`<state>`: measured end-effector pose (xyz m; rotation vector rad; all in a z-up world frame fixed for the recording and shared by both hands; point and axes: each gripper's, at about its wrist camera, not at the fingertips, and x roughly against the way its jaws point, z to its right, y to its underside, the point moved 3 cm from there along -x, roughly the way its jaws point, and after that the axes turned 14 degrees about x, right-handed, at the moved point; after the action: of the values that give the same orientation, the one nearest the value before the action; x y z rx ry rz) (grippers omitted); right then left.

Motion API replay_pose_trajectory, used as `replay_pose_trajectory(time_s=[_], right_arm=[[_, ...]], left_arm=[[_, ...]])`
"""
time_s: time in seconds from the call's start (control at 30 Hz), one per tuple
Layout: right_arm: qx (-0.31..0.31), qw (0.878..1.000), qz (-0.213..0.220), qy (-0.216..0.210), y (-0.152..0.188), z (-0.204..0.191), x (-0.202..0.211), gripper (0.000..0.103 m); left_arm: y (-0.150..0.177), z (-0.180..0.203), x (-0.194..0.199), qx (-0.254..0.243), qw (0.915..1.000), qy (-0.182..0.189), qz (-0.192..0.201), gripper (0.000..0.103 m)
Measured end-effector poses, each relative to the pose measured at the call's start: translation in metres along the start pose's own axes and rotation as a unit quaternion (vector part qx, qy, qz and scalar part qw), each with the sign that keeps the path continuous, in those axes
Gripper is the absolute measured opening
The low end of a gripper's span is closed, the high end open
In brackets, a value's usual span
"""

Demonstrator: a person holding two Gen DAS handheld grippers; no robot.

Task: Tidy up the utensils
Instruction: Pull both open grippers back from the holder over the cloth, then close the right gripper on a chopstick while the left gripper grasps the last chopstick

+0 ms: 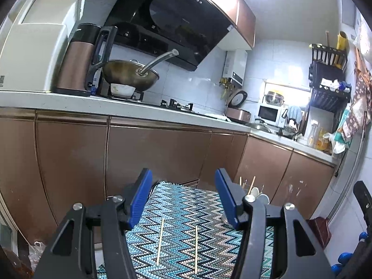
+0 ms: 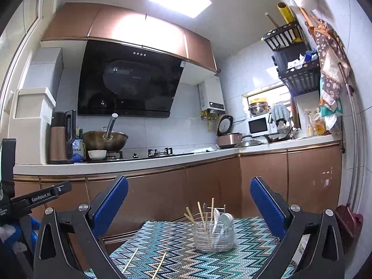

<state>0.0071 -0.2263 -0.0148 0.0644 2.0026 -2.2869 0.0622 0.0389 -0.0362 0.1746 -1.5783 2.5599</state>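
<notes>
Your left hand-held gripper point(image 1: 183, 197) is spread, pinching nothing; two thin wooden chopsticks point(image 1: 160, 241) lie loose just below its blue ribbed pads on the zigzag woven mat point(image 1: 186, 209). Your right hand-held gripper point(image 2: 189, 203) is spread too. Beyond them, the wire utensil basket point(image 2: 214, 234) holds upright chopsticks and white spoons point(image 2: 224, 218).

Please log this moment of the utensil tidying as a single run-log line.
left gripper: open, empty | right gripper: open, empty | two chopsticks: loose on mat | holder: chopsticks, spoons inside
</notes>
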Motion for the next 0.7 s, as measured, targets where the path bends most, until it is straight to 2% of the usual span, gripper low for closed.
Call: replay_pose_trajectory(time_s=[0.37, 0.67, 0.7], right_arm=[[0.009, 0.998, -0.053, -0.036, 0.025, -0.011, -0.032, 0.103], [0.006, 0.990, -0.121, -0.073, 0.059, -0.015, -0.075, 0.103], [0.007, 0.988, -0.130, -0.077, 0.063, -0.016, -0.080, 0.103]], left_arm=[[0.013, -0.012, -0.038, 0.001, 0.9987, -0.029, -0.041, 0.055], [0.021, -0.034, -0.081, 0.009, 0.9946, -0.066, -0.080, 0.054], [0.023, -0.040, -0.091, 0.015, 0.9931, -0.069, -0.094, 0.054]])
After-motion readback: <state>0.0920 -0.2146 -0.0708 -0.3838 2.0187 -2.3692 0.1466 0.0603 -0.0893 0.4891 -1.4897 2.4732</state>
